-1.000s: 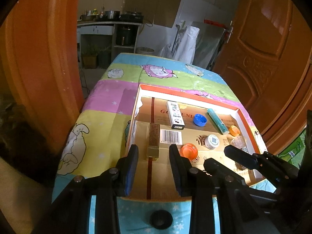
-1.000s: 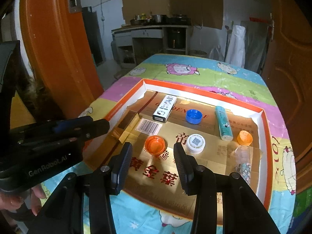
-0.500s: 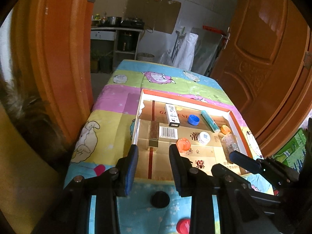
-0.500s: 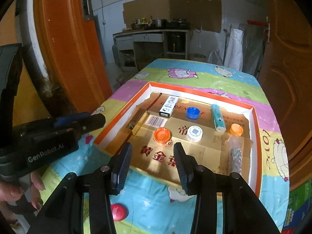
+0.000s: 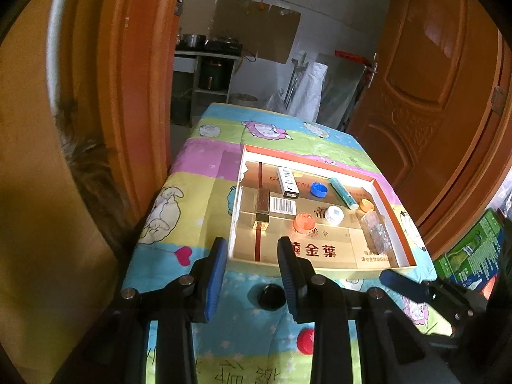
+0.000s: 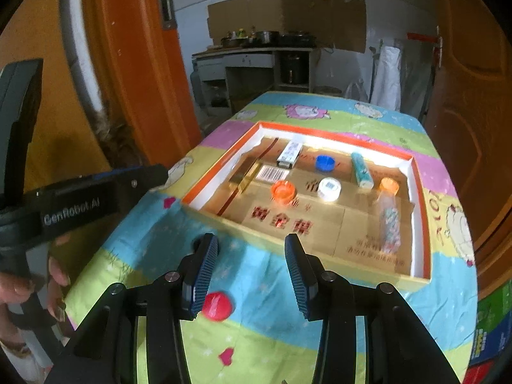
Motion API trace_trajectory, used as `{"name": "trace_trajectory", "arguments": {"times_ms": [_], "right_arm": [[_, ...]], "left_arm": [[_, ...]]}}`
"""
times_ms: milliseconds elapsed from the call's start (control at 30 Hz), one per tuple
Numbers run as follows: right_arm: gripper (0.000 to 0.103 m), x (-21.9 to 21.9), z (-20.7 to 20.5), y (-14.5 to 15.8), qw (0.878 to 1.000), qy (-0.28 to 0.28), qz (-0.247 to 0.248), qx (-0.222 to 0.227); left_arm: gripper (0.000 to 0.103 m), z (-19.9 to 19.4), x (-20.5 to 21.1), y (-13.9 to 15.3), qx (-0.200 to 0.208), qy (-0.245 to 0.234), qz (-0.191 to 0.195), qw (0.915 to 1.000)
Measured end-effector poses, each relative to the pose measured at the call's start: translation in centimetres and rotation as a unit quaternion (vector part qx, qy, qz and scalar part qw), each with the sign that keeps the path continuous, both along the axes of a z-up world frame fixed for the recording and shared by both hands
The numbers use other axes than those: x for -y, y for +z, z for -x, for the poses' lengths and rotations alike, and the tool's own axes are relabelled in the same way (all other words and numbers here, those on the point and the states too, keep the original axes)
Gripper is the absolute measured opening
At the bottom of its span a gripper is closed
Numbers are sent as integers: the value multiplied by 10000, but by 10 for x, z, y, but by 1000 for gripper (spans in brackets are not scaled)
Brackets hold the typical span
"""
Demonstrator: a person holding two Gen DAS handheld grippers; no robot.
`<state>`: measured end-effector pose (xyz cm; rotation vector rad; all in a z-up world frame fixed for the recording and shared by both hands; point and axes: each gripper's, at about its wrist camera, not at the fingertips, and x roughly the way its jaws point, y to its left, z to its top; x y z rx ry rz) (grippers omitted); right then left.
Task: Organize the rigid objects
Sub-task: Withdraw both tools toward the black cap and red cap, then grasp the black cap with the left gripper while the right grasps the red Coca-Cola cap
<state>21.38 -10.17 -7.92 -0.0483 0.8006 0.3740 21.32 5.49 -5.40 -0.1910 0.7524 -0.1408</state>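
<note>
A shallow cardboard tray [image 5: 307, 160] with an orange rim lies on the table. Inside it are a white box [image 5: 289, 183], a brown-gold box [image 5: 261, 204], a teal tube [image 5: 344, 193], a clear patterned tube [image 5: 376, 235], and blue [image 5: 319, 189], white [image 5: 334, 215] and orange [image 5: 304, 221] caps. A black cap [image 5: 271, 297] and a red cap [image 6: 217, 306] lie on the cloth in front of the tray. My left gripper [image 5: 251, 272] and right gripper [image 6: 251, 275] hover open and empty over the near cloth, short of the tray.
The table wears a colourful cartoon-print cloth [image 5: 204, 192]. Orange wooden doors [image 5: 441, 96] flank it left and right. A kitchen counter with pots [image 6: 256, 51] stands behind. A hand [image 6: 19, 284] holds the left gripper at the right wrist view's left edge. A green carton [image 5: 470, 256] sits low right.
Both grippers have drawn back from over the tray and risen a little. The tray now looks smaller and farther. The black and red caps on the cloth have come into view.
</note>
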Motion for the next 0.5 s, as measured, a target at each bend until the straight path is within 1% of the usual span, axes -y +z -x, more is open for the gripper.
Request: {"name": "trace_trajectory", "arguments": {"times_ms": [167,300,500], "right_arm": [[46,-11,17,-27,9992,214,-130,-298],[48,-21,23,-48,9981,323,-69,-514],[49,-32,26,-63,9982,346,214,-449]], "left_arm": [[33,14,2,-15,-38,-129,-23,9999],[33,22,4,-26,-137,-208,-74,9997],[33,26,7,-38,-219,-349,-103,9991]]}}
